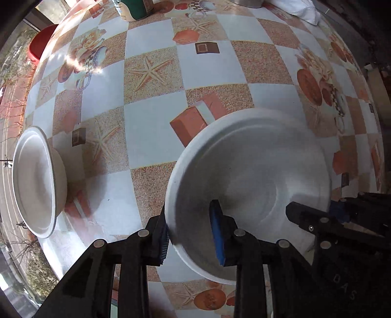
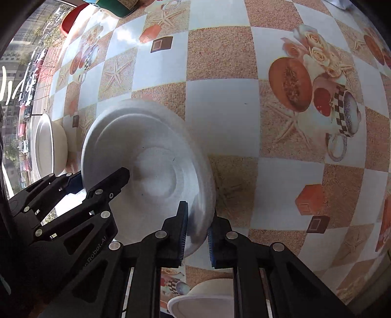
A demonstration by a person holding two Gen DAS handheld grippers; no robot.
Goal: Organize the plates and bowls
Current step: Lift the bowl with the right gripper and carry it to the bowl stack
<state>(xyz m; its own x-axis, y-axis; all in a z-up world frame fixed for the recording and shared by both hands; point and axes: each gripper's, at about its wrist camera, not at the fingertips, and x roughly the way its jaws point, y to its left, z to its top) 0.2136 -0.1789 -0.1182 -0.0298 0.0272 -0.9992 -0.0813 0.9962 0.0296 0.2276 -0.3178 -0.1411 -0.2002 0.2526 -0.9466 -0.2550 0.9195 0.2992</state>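
A white plate (image 1: pixel 256 171) (image 2: pixel 151 151) hangs over the patterned table (image 1: pixel 151 127), held by opposite rims. My left gripper (image 1: pixel 189 220) is shut on its left rim, one blue pad inside the dish and the other finger outside. Across the plate, my right gripper (image 2: pixel 198 220) is shut on the other rim. Each gripper shows in the other's view: the right gripper (image 1: pixel 317 210) and the left gripper (image 2: pixel 97 178). At the table's left edge stands a white bowl (image 1: pixel 36 181) (image 2: pixel 48 146) with a plate resting on top of it. Another white bowl (image 2: pixel 202 298) shows below my right gripper.
A green-and-white cup (image 1: pixel 134 9) stands at the far side of the table, and a white cloth (image 1: pixel 300 9) lies at the far right. A red tub (image 1: pixel 41 41) sits beyond the table's left edge, beside a window.
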